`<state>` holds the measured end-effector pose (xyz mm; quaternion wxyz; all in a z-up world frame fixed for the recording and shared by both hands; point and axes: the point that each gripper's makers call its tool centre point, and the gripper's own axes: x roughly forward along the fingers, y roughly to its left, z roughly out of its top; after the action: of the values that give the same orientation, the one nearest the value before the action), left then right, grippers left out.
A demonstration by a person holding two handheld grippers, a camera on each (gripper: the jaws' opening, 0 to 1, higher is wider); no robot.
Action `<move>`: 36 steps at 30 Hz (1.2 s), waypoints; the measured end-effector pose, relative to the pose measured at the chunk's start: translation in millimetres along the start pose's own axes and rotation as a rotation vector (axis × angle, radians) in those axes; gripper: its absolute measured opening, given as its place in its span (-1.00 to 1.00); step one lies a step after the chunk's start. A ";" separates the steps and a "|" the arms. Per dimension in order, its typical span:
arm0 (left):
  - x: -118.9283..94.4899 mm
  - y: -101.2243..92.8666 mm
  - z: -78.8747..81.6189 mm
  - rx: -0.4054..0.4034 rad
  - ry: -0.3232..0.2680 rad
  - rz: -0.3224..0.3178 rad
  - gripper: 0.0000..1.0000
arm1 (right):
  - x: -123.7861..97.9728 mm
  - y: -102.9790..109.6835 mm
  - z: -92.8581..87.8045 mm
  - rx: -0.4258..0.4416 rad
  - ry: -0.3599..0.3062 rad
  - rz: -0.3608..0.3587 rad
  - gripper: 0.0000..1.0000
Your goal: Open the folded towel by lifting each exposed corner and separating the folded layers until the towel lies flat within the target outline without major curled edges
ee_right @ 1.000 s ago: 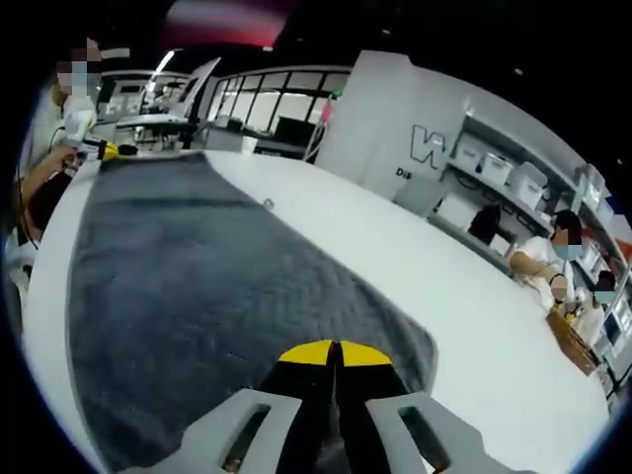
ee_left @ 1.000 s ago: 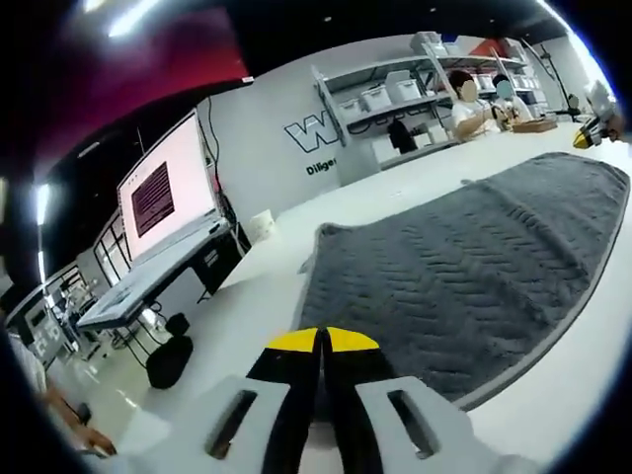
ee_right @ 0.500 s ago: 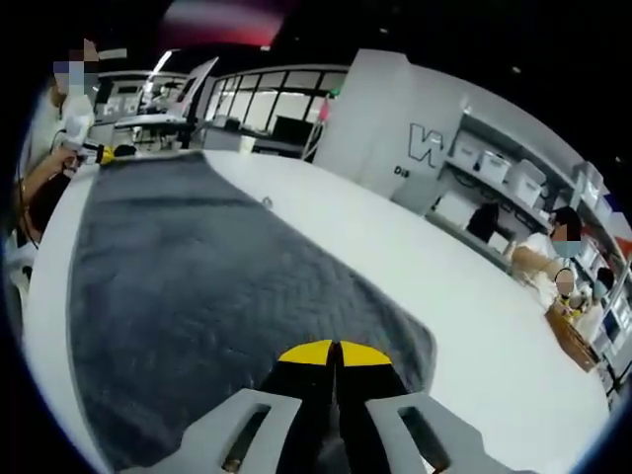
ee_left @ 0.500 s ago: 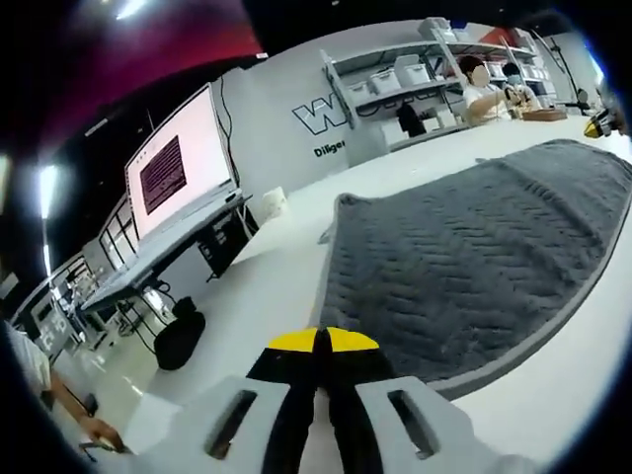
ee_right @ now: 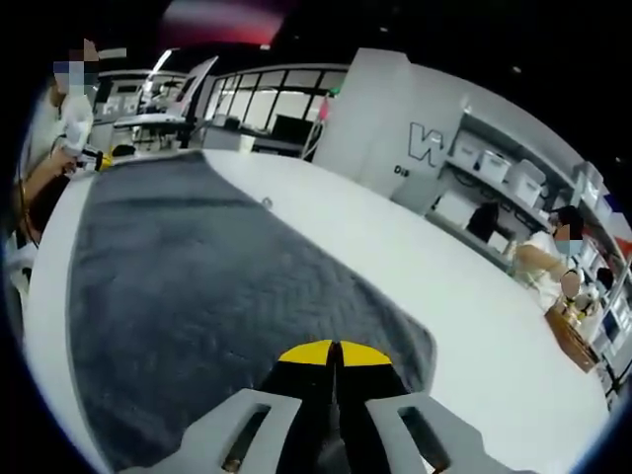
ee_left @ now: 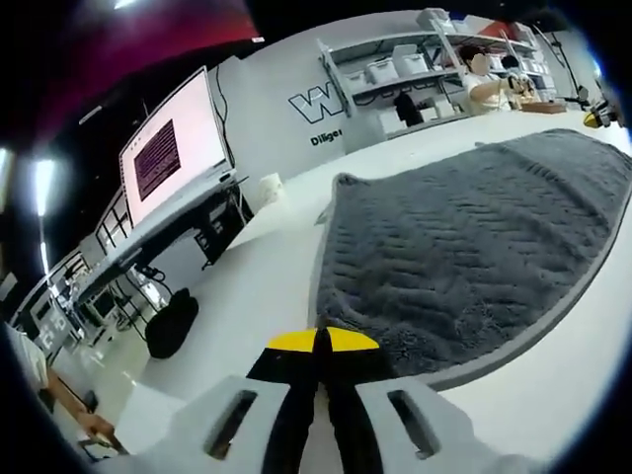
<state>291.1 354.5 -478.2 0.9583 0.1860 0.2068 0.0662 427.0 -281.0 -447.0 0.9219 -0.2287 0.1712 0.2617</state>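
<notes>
Grey towel spread on white table; left gripper, right gripper jaws together, apparently pinching nothing.

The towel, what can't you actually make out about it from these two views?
- Left gripper view: the towel runs off the right edge, so its far end is cut off.
- Right gripper view: the right gripper covers the towel's near edge; any grip on it is hidden.
- Both views: a target outline cannot be told apart from the white table.
- Folded layers: none can be made out.

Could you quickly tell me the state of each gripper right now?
Left gripper: shut, at the towel's near edge.
Right gripper: shut, over the towel.
</notes>
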 end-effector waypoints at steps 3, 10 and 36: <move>0.0 1.5 -1.5 -0.013 -0.004 -0.002 -0.99 | 0.3 -0.3 0.1 -0.001 0.002 0.000 -1.00; 1.4 3.6 -2.9 -0.026 -0.011 -0.016 -0.99 | 0.6 0.4 -1.4 0.009 0.000 -0.002 -1.00; 18.4 -9.5 83.4 0.015 -0.176 -0.196 -0.90 | -50.6 25.9 -2.0 0.087 -0.079 0.021 -1.00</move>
<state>343.4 322.1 -418.2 0.9731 0.1772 0.1395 -0.0458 371.4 -282.9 -435.2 0.9342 -0.1759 0.1482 0.2726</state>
